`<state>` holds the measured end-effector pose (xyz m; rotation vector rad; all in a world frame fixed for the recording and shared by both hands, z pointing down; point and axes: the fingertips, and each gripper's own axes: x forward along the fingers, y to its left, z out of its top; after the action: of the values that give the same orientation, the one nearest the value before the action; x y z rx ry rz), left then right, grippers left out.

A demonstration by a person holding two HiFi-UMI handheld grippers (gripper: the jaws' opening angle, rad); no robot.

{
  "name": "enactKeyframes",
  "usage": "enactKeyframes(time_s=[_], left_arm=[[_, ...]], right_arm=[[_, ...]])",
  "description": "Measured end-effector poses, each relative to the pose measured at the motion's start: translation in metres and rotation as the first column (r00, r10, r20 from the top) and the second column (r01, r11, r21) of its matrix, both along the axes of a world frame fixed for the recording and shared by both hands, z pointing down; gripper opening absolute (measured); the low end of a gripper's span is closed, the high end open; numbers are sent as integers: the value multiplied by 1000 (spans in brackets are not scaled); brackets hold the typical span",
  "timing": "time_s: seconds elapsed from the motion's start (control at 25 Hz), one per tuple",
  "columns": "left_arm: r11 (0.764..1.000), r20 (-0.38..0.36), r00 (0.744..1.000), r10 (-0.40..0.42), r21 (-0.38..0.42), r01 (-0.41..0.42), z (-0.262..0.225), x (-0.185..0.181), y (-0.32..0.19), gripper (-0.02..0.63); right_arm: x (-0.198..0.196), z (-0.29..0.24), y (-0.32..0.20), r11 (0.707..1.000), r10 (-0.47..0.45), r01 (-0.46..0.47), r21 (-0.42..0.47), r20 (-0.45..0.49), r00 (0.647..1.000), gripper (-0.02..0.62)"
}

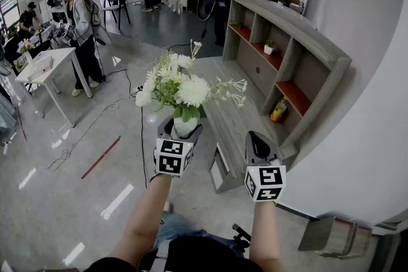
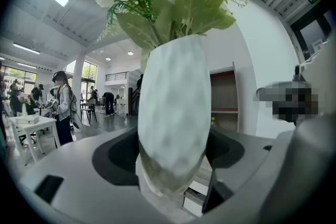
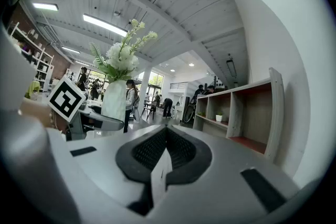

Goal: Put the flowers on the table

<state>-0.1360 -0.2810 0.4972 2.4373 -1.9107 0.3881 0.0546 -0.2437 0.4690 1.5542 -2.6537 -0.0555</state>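
White flowers [image 1: 175, 87] with green leaves stand upright in 1 white dimpled vase [image 1: 185, 125], clamped in the left gripper [image 1: 183, 134], held aloft near the grey table [image 1: 239, 118].

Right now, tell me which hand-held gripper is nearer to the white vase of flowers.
Left. The left hand-held gripper grips the vase between its jaws. The right hand-held gripper, jaws together and empty, hangs apart from it, off to the vase's right.

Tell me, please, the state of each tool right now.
Left tool: closed on the white vase of flowers.
Right tool: closed, empty.
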Motion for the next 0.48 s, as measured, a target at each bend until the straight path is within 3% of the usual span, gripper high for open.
enactKeyframes(time_s=[0.48], left_arm=[[1000,-14,1000,5,21,-5,-4,2,-6,370]], right_arm=[[2,1,-7,1000,-6,6,15,-9,1000,14]])
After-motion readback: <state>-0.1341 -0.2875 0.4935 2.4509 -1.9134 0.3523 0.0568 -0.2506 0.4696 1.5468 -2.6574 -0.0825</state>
